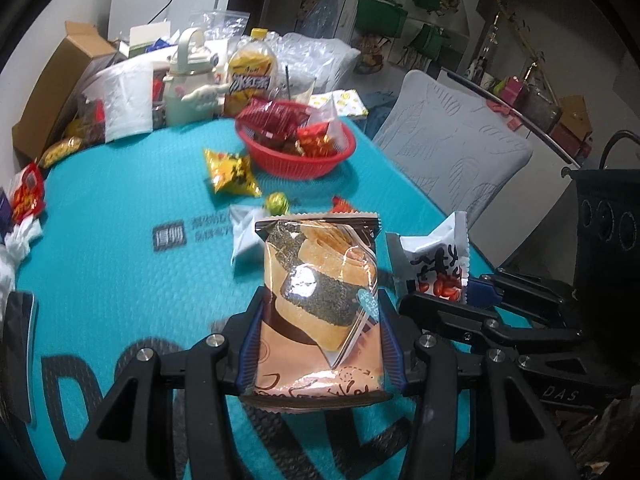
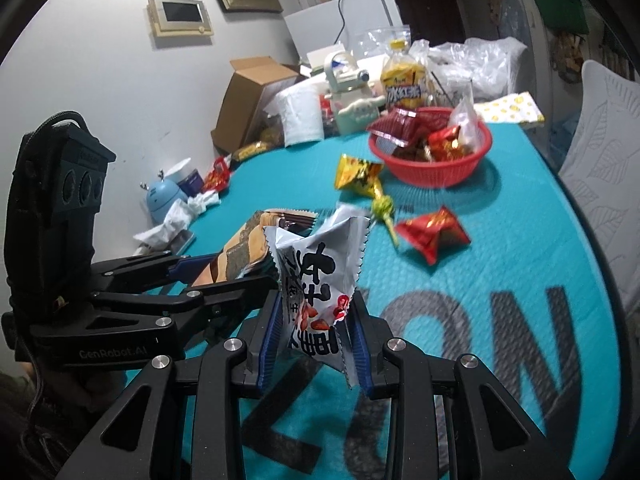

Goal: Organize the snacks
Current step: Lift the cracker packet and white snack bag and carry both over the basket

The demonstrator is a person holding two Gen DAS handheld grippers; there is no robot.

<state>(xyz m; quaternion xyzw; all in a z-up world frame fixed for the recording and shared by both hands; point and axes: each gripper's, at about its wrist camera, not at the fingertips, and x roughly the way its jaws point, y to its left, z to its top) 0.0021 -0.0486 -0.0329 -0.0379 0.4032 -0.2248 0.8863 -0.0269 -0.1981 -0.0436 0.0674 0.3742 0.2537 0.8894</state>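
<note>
Open teal mat (image 2: 500, 280) before basket (image 2: 432, 168)

Left hand-held gripper (image 1: 320, 320) and right hand-held gripper (image 2: 316, 320) both clamped, side by side.

My left wrist camera sits low over the near edge of the teal table (image 1: 112, 280), facing across it toward the cluttered far edge; my right wrist camera rides just beside it on the right, angled a little leftward toward the far left corner; both views share the red basket (image 1: 304, 160) (image 2: 436, 168) and, close in, each other's gripper.
</note>
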